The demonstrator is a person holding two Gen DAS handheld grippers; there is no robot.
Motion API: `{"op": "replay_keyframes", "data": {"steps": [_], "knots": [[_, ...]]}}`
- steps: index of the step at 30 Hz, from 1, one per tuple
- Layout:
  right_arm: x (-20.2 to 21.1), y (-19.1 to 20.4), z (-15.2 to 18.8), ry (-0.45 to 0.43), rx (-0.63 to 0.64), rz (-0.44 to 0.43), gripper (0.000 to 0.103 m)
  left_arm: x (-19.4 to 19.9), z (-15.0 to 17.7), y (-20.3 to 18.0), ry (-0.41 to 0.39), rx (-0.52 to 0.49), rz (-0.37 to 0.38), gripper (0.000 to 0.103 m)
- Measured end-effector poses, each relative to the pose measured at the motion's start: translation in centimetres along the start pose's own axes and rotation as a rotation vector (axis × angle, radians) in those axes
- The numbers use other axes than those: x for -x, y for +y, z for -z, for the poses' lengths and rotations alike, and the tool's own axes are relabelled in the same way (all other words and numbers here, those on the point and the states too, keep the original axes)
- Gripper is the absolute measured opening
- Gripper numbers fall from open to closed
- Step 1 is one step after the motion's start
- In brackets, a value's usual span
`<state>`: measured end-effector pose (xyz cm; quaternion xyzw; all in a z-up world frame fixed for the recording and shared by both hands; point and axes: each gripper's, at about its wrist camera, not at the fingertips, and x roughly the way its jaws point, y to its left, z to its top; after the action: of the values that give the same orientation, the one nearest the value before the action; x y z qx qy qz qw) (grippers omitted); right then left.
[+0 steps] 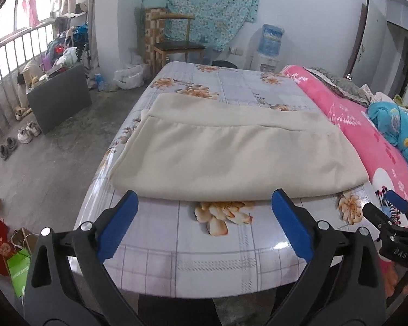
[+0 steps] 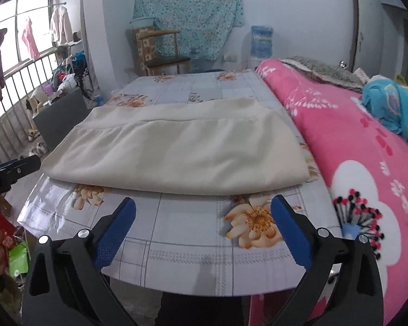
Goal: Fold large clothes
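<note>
Cream garment (image 1: pixel 231 157), folded into a flat rectangle, lies across the flowered tabletop (image 1: pixel 204 250) beside a pink quilt (image 1: pixel 367 141); left tongs (image 1: pixel 204 203) and right tongs (image 2: pixel 204 212) both gape wide and empty just short of its near fold, apparently released.

Soft daylight comes from the window (image 1: pixel 11 19) at the left, which is blown out to white. The glossy tablecloth (image 2: pixel 176 247) shows pale glare along its near left edge. Shadows are faint. Both fisheye views bend straight lines strongly and darken to black at the corners; the right wrist view is slightly hazier.
</note>
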<state>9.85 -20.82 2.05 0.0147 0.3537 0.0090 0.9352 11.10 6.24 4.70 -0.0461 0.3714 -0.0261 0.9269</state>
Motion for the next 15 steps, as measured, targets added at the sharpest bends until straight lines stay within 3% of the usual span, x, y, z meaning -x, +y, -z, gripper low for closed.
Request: {"op": "replay_keyframes", "data": {"steps": [8, 15], "knots": [[0.6, 0.4, 0.1, 0.048, -0.019, 0.03, 0.097, 0.4, 1.0, -2.2, -0.004, -0.031, -0.142, 0.095], [-0.4, 1.8, 0.2, 0.095, -0.013, 0.019, 0.097, -0.7, 1.3, -2.5, 0.045, -0.025, -0.169, 0.095]]}}
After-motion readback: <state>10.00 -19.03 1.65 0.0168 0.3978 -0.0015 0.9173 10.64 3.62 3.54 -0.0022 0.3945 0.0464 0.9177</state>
